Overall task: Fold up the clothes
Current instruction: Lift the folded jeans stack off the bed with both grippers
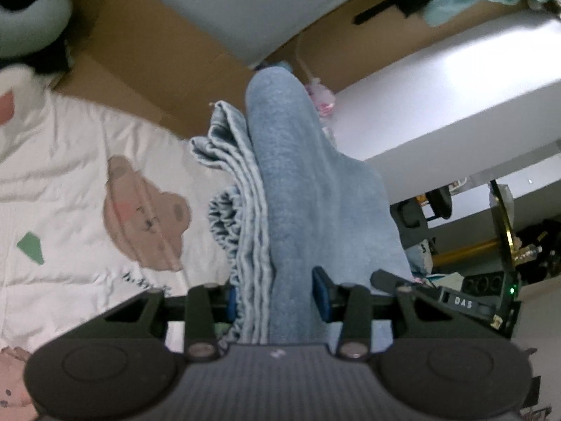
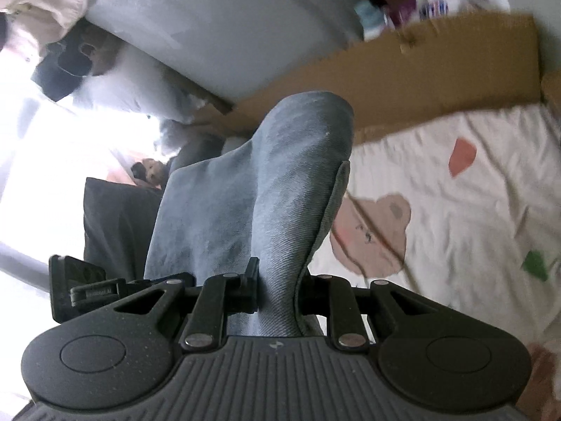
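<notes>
Left wrist view: the left tool point(image 1: 277, 301) is clamped on a thick bunch of blue cloth point(image 1: 298, 189). One blue pad point(image 1: 322, 296) presses on the cloth's right side, and the other is mostly buried behind the ruffled, elastic-looking edge on the left. The cloth rises from the jaws and drapes away in a long fold, with several layered edges stacked along its left side. Below and to the left lies a white quilt point(image 1: 70, 161) printed with a brown bear point(image 1: 147, 210) and a green shape. Cardboard point(image 1: 147, 59) stands beyond the quilt, and a white tabletop point(image 1: 438, 98) runs along the right. The scene is motion-blurred.

Right wrist view: the right tool point(image 2: 277, 298) is closed narrowly on the same blue cloth point(image 2: 252, 182), which here looks like a denim-like weave. It stands up from the jaws in a tall hump, clear of the bed. The quilt point(image 2: 455, 210) with its bear point(image 2: 371, 231) lies to the right, below the cloth. A cardboard box point(image 2: 403, 77) sits behind it, and a dark cushion point(image 2: 115, 217) shows to the left against a bright window.
</notes>
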Demonstrator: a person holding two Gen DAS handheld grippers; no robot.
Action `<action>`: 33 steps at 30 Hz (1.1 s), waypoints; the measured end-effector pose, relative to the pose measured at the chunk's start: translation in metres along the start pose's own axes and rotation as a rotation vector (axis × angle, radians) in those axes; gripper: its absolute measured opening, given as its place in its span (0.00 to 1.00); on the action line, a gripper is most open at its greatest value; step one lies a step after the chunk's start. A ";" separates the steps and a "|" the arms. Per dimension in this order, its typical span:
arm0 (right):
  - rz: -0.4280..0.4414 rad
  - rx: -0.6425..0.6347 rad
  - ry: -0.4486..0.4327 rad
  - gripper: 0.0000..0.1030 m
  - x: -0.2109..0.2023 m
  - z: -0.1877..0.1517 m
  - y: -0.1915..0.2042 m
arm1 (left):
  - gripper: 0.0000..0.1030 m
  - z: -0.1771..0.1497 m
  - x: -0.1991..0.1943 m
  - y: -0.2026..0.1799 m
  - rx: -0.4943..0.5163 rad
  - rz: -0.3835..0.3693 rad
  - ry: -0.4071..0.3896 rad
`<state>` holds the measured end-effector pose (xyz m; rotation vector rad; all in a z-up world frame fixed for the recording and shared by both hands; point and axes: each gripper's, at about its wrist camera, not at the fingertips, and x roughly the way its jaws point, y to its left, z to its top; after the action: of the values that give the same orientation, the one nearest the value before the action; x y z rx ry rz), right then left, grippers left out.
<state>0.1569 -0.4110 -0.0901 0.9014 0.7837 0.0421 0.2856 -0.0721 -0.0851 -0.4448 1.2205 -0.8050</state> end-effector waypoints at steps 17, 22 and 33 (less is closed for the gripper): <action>-0.052 -0.037 -0.124 0.19 -0.167 0.064 0.037 | 0.42 0.007 0.001 -0.160 0.096 -0.064 -0.018; -0.080 -0.040 -0.167 0.19 -0.225 0.077 0.040 | 0.41 0.001 0.013 -0.207 0.125 -0.097 -0.012; -0.139 -0.021 -0.235 0.19 -0.321 0.078 0.014 | 0.41 -0.018 0.056 -0.269 0.154 -0.139 0.034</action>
<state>-0.0233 -0.5663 0.1392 0.8128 0.6230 -0.1750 0.1944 -0.2875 0.0594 -0.3938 1.1582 -1.0213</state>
